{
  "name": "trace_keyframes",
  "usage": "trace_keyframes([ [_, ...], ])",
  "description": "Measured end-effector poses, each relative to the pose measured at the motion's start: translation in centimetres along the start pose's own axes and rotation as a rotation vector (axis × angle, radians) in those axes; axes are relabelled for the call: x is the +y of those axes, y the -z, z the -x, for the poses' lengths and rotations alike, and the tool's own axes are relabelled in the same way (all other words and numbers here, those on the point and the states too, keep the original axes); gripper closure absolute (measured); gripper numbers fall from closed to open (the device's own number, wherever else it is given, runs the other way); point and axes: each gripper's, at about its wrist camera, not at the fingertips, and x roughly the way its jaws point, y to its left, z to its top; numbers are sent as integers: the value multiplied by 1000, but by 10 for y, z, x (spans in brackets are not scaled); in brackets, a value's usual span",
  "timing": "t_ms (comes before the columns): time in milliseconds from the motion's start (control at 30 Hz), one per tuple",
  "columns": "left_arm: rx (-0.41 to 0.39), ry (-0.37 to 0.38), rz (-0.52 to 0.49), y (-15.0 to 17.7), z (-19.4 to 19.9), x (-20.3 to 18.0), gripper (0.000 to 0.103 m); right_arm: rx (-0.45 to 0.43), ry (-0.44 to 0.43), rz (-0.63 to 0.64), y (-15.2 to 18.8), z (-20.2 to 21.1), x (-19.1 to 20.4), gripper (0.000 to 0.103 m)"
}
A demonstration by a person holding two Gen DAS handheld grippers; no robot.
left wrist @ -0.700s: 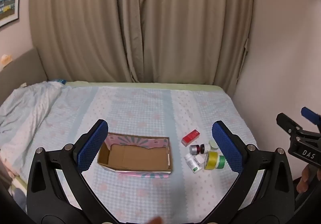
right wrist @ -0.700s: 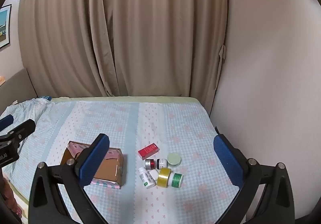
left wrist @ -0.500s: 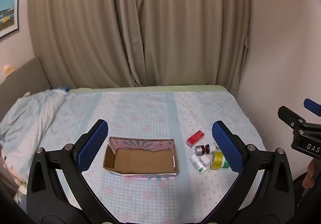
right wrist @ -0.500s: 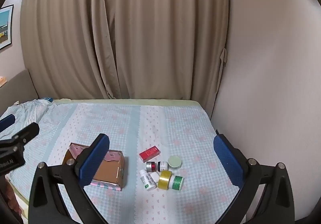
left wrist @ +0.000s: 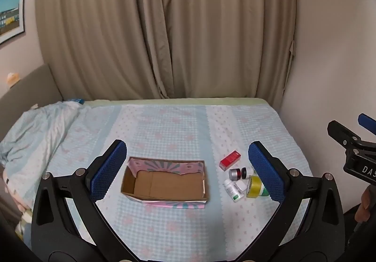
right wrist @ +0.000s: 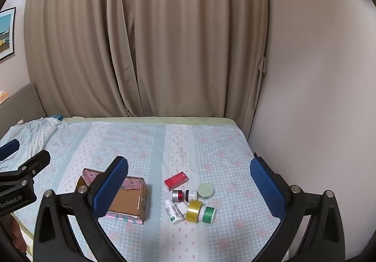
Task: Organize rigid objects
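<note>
Here my left gripper (left wrist: 186,169) and right gripper (right wrist: 189,185) hang spread wide, pinching nothing, above the cardboard box (left wrist: 165,183) and what seems a cluster of small jars (right wrist: 191,205).

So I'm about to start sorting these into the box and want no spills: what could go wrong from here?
The small items lie packed together: grabbing the yellow tape roll may knock the white green-labelled bottle or green-capped jar. The soft checked bedsheet lets round jars roll. The open cardboard box looks light and could slide when nudged.
</note>
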Motion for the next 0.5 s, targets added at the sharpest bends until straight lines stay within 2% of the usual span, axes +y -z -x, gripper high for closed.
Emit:
trace_keyframes([
  [267, 19, 35, 13, 2, -4, 3, 0, 20, 7, -2, -24, -10, 1, 0],
  [300, 21, 38, 16, 2, -4, 3, 0, 9, 5, -4, -4, -3, -3, 0],
  [500, 31, 47, 14, 3, -7, 4, 0, 7, 8, -3, -10, 2, -2, 0],
])
